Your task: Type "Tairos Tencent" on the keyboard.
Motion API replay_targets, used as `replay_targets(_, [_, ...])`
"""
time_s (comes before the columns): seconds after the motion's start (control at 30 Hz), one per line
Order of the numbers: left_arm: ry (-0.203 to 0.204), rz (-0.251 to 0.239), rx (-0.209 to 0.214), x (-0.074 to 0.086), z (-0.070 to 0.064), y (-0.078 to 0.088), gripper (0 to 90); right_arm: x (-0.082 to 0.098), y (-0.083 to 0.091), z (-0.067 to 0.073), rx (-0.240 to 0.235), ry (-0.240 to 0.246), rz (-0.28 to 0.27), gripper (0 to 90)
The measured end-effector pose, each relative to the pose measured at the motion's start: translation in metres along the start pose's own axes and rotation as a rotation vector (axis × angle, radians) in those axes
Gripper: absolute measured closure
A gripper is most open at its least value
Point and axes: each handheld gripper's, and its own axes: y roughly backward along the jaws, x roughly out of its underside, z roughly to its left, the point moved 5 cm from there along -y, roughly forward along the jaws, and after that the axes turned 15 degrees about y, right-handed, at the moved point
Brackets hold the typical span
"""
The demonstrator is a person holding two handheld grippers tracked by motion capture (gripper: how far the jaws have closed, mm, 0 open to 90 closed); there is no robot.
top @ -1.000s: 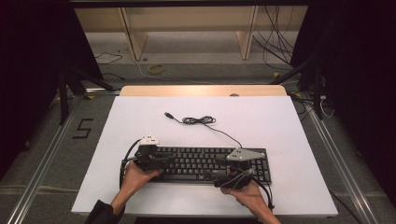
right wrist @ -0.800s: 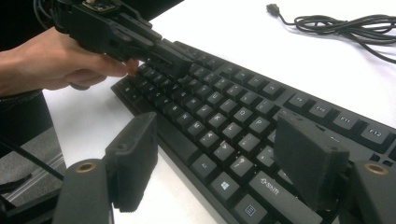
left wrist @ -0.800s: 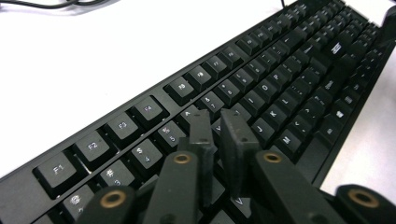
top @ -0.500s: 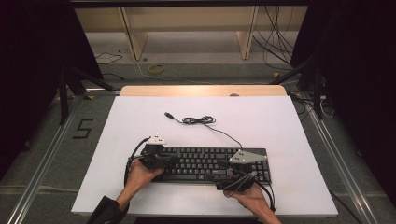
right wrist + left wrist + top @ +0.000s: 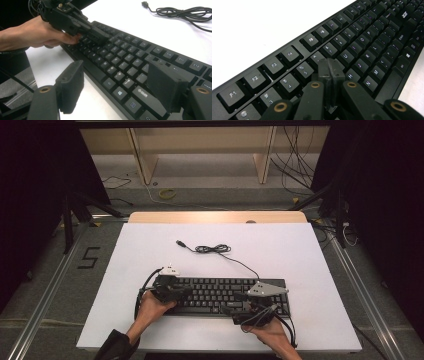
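Left gripper, jaws pressed together, tips apparently on the black keyboard; right gripper spread wide over its near edge.

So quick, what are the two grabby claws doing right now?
Left gripper: shut, nothing held, tips over the keyboard keys.
Right gripper: open, jaws either side of the keyboard's front edge.

High view sits above the near edge of the white table, looking forward and down at the whole top plus the floor beyond. Left gripper view hugs the keyboard, skimming low along its keys. Right gripper view looks left across that same keyboard from its near right corner.
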Motion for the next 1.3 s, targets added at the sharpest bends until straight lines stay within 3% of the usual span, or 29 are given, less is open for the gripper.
replay_targets(0.17, [-0.004,-0.002,-0.005,0.000,-0.001,0.001,89.0,0.001,0.003,0.000,0.006,0.001,-0.002,30.8])
replay_targets(0.27, [0.012,-0.005,0.013,-0.002,-0.001,0.003,78.1,0.001,0.004,-0.001,0.010,0.000,-0.006,30.8])
replay_targets(0.4, [0.027,-0.033,0.019,-0.005,-0.001,0.009,70.7,0.003,0.006,-0.003,0.015,-0.003,-0.009,30.8])
replay_targets(0.83, [0.070,-0.118,0.113,-0.009,-0.005,0.026,45.7,0.006,0.014,-0.007,0.035,-0.006,-0.022,30.9])
replay_targets(1.3, [0.026,-0.174,0.170,-0.002,-0.016,0.043,33.3,0.010,0.023,-0.011,0.059,0.011,-0.039,31.3])
